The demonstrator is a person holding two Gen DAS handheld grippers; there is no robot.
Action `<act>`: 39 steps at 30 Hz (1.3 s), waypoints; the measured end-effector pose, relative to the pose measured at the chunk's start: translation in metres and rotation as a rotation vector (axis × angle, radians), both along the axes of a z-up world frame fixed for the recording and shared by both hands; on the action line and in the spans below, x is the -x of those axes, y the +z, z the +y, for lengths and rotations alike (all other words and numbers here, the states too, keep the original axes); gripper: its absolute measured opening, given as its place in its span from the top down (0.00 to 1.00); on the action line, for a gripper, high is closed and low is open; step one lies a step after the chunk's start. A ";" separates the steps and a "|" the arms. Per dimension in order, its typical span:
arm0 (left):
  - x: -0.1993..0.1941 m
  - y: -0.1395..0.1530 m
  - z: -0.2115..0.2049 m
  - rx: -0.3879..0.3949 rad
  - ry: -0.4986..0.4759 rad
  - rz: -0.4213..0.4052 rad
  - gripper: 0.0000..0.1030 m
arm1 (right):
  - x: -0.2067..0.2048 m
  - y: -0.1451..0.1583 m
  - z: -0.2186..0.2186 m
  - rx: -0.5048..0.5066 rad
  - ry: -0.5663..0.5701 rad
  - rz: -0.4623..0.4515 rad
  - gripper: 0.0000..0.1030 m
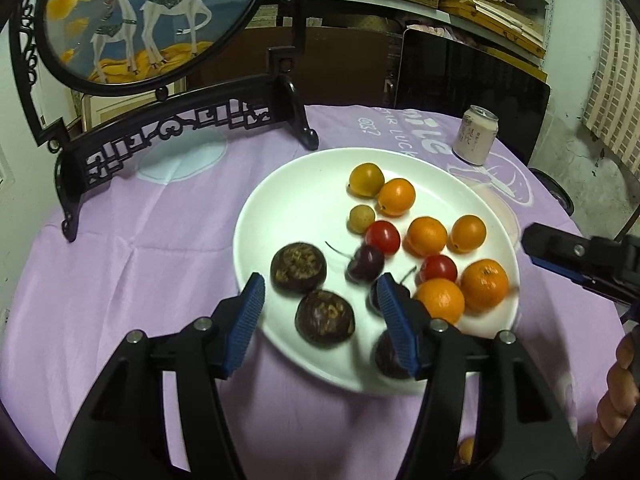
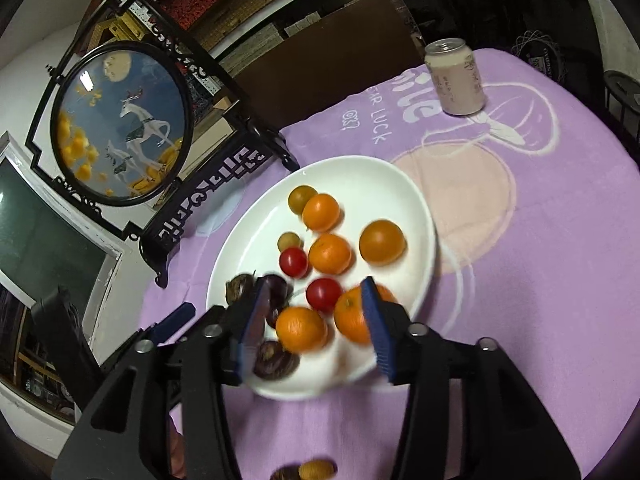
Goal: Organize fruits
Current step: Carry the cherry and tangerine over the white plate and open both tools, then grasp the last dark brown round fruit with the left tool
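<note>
A white plate (image 1: 288,200) on the purple cloth holds several oranges (image 1: 427,236), two cherry tomatoes (image 1: 383,237), dark cherries (image 1: 365,263), brown water chestnuts (image 1: 298,267) and a small longan (image 1: 362,218). My left gripper (image 1: 320,320) is open and empty above the plate's near edge, with a chestnut (image 1: 325,318) between its fingers. My right gripper (image 2: 316,328) is open and empty over the plate (image 2: 360,176), with an orange (image 2: 301,329) between its fingers. The right gripper also shows in the left wrist view (image 1: 576,260) at the right.
A black carved stand with a round deer painting (image 1: 132,20) stands at the back left. A drink can (image 1: 475,135) stands behind the plate. Small fruits (image 2: 316,470) lie on the cloth near me. A dark chair back (image 1: 472,76) is behind the table.
</note>
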State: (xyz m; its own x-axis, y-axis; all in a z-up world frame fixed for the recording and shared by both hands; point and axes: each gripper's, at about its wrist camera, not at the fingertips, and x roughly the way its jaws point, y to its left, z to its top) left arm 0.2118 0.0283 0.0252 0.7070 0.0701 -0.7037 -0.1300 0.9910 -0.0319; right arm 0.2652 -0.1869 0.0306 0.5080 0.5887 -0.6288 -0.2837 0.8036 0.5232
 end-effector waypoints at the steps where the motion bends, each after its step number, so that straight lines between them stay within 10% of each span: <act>1: 0.007 0.002 -0.003 -0.016 0.001 -0.003 0.38 | 0.006 0.001 -0.002 0.007 -0.001 -0.007 0.48; 18: 0.134 -0.031 -0.054 -0.125 -0.162 0.015 0.24 | 0.097 -0.023 -0.040 0.009 0.014 -0.004 0.40; 39: 0.119 -0.060 -0.097 -0.114 -0.322 0.097 0.35 | 0.091 -0.029 -0.043 -0.003 0.005 0.044 0.40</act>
